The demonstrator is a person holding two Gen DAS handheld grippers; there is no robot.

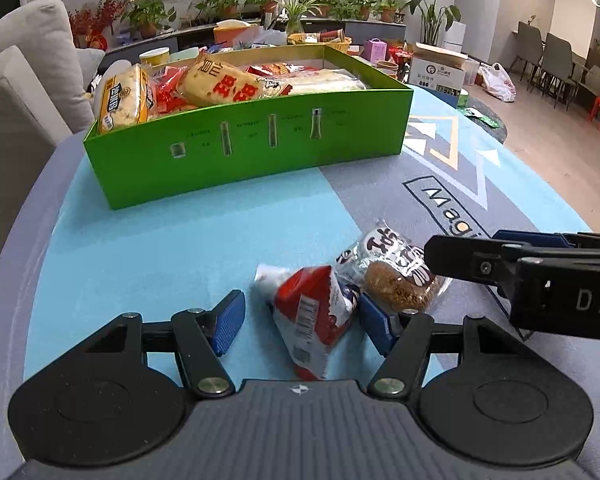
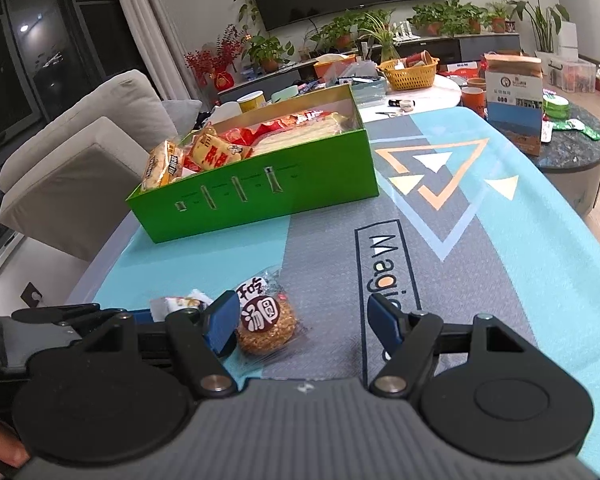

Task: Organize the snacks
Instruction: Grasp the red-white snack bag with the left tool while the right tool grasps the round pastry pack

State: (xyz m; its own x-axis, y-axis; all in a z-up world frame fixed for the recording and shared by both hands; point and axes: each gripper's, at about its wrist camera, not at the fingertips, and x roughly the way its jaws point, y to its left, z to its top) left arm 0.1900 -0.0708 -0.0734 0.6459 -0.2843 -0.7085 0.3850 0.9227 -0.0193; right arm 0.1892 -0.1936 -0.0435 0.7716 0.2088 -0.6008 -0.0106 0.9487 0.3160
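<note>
A green box [image 1: 244, 148] holding several snack packs stands at the far left of the mat; it also shows in the right wrist view [image 2: 260, 200]. A red and white snack pack [image 1: 312, 316] lies on the mat between the open fingers of my left gripper [image 1: 300, 320]. Beside it lies a clear pack with a round brown cake [image 1: 396, 280], which also shows in the right wrist view [image 2: 266, 320]. My right gripper [image 2: 302, 324] is open, with the cake pack just inside its left finger. In the left wrist view the right gripper [image 1: 540, 276] reaches in from the right.
The blue and grey mat [image 2: 480, 260] covers the table. A grey sofa [image 2: 80, 168] stands to the left. Behind the box is a cluttered table with a yellow basket [image 2: 410, 72], cups and a paper bag [image 2: 512, 100]. Potted plants line the back.
</note>
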